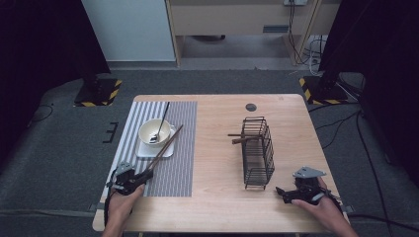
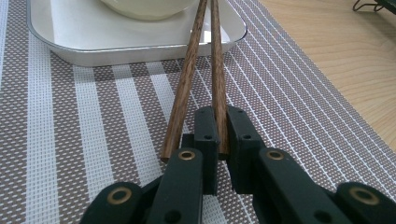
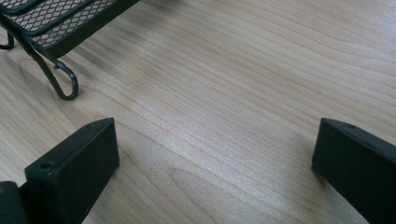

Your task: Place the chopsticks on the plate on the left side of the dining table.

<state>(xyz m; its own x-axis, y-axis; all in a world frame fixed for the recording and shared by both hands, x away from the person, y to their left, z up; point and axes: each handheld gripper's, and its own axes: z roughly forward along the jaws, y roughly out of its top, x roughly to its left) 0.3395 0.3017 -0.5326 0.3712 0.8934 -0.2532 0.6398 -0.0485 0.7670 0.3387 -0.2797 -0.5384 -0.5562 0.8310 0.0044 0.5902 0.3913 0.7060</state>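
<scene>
Left gripper (image 2: pixel 218 135) is clamped on one chopstick (image 2: pixel 217 70) near its blunt end; the second chopstick (image 2: pixel 184 79) is seen lying just outside the left jaw, not pinched, its end resting on the striped placemat (image 2: pixel 289 107). Both sticks are leaned up against the rim of the bowl (image 1: pixel 154 132), which sits on a small white tray (image 2: pixel 140 44) with a spoon (image 1: pixel 161 124) in it.

Judged step: chopsticks being set at, or taken from, the bowl. For a clean job, the loose stick should be accounted for before any lift, otherwise it is likely to roll off. Any lift is best kept along the stick's line so the bowl isn't nudged.

Pose: left gripper (image 1: pixel 132 178) is held low over the mat's near edge, jaws pointed up-right toward the bowl, hand behind it. Right gripper (image 1: pixel 296 192) is parked on the bare table (image 3: pixel 233 93) near the wire basket (image 1: pixel 258 153), jaws spread wide with nothing between them.
</scene>
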